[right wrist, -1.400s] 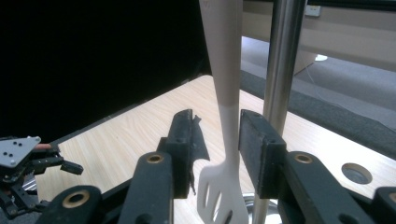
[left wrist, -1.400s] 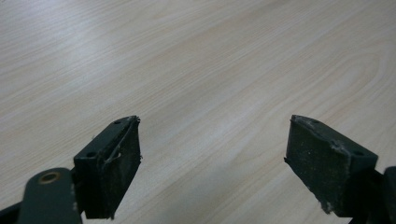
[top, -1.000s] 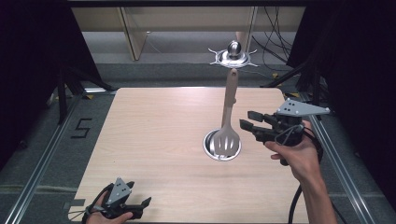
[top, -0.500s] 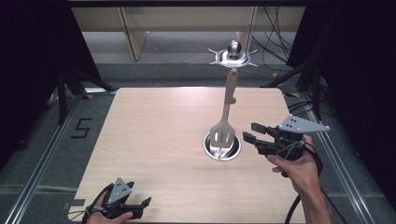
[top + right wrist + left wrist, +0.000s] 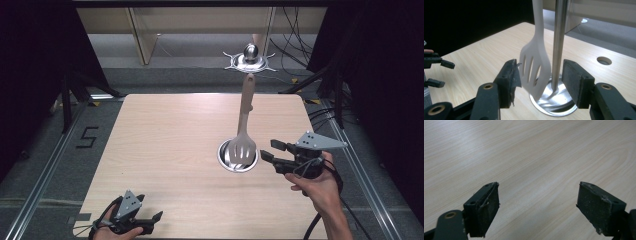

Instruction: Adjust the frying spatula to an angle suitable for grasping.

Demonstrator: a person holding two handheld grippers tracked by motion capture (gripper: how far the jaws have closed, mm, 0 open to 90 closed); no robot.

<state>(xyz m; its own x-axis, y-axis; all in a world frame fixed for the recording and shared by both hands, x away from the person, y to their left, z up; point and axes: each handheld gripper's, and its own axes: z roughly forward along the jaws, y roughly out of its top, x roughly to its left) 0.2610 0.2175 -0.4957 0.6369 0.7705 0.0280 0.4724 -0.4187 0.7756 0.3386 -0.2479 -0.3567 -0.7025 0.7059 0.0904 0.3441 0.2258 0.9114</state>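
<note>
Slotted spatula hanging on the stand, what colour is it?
White spatula, clearest in the right gripper view.

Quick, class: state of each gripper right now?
Left gripper: open, holding nothing.
Right gripper: open, jaws either side of the spatula, not gripping it.

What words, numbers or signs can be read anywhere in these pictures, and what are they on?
"5": a dark numeral on the grey floor, left of the wooden table.
I can read nothing else: the slotted spatula, its metal stand, the left gripper and the right gripper carry no visible lettering.
</note>
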